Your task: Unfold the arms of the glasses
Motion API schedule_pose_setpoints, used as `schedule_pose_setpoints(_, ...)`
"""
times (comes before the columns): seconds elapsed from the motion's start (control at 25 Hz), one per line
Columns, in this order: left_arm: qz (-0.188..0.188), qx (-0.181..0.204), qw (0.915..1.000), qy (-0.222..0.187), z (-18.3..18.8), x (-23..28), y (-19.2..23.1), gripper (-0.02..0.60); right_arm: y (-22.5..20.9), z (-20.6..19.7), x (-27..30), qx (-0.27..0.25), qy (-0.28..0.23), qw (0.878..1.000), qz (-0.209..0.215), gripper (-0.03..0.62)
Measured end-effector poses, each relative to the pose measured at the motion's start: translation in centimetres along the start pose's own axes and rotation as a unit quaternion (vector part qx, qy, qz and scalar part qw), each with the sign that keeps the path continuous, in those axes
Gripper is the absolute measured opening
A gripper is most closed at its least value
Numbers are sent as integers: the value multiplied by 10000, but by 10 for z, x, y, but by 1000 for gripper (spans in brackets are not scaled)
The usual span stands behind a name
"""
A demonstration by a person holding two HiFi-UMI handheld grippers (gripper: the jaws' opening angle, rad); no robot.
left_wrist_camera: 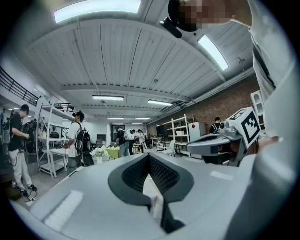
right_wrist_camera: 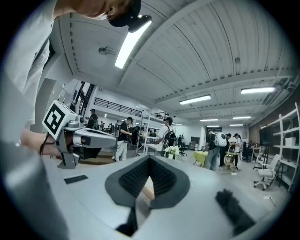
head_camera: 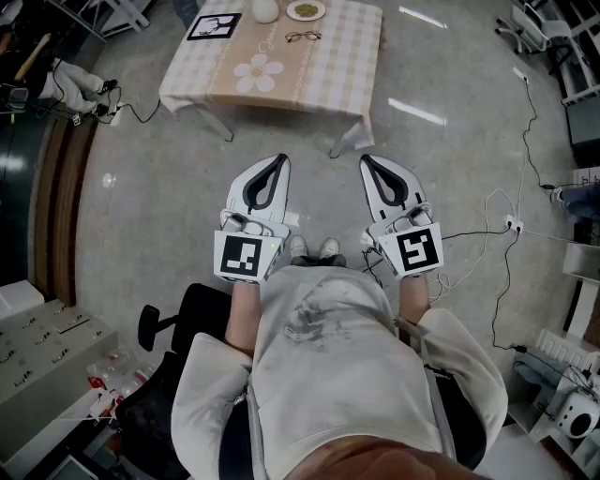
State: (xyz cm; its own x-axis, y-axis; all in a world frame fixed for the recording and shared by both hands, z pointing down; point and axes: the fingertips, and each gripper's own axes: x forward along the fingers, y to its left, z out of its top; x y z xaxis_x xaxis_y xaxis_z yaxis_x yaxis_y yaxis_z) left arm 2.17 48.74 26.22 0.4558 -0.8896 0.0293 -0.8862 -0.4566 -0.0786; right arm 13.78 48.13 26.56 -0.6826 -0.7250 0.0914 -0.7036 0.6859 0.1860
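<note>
Table [head_camera: 319,84], checked cloth, stands ahead of the seated person.

1. Far left corner: a marker card [head_camera: 215,25]. Just to its right, at the far edge, is a white vase [head_camera: 265,9].
2. Left gripper [head_camera: 278,159]: held level over the floor, short of the table's near edge. Claw clenched, nothing between the jaws.
3. Glasses [head_camera: 303,37]: lying on the cloth near the far edge, just in front of a plate [head_camera: 306,10]. Arm position too small to tell.
4. Right gripper [head_camera: 367,159]: level, beside the left one but apart from it. Claw clenched and empty.
</note>
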Motion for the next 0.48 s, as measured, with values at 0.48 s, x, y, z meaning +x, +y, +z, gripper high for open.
schedule_pose_setpoints(0.48,16,-197,9998,-72,-3,6,-17,9,-14,-4,-10,-6,-126,9999,-56,15)
